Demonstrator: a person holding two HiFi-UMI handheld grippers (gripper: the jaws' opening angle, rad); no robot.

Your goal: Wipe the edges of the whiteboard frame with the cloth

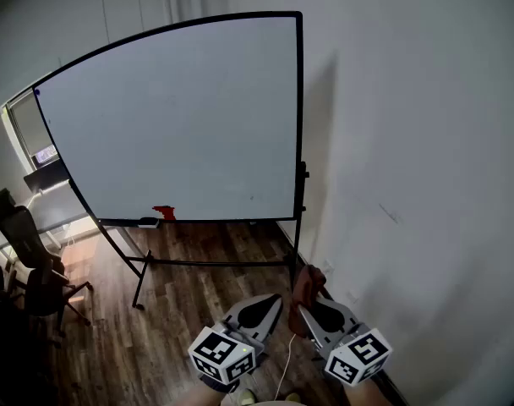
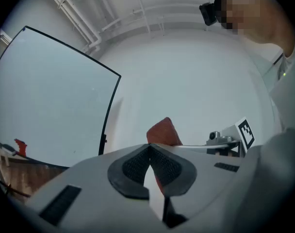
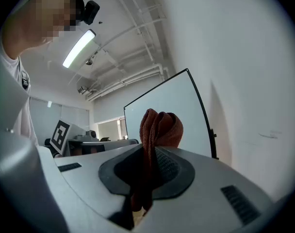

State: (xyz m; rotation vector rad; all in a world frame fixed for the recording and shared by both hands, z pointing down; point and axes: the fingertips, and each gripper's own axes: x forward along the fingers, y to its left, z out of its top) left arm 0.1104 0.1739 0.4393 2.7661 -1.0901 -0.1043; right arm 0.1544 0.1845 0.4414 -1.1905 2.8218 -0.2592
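My right gripper (image 3: pixel 148 153) is clamped on a rust-red, ribbed cloth (image 3: pixel 159 127). The cloth is pinched between the two dark pads and bunches up in folds past the jaw tips. In the head view the same cloth (image 1: pixel 306 284) sticks up from the front of that gripper, just right of my left gripper (image 1: pixel 272 301).

The left gripper's jaws are closed. In the left gripper view the pads meet at their tips with nothing between them, and the red seen past them is the cloth held by the other gripper, just to the right.

Both grippers sit low and close together, side by side, with their marker cubes nearest me.

The large white whiteboard with a thin black metal frame (image 1: pixel 300 100) stands ahead of and above both grippers, well apart from them. Its right vertical edge lines up roughly ahead of the gap between the two grippers. The cloth touches no part of the frame.

A small red object (image 1: pixel 164 213) lies on the board's bottom ledge, far ahead and to the left of the left gripper.

The board's black stand rests on a dark wood-plank floor (image 1: pixel 198 311), which runs under both grippers. A plain white wall (image 1: pixel 426 142) runs close along the right side of the right gripper. A dark office chair (image 1: pixel 29 265) stands well off to the left of the left gripper.
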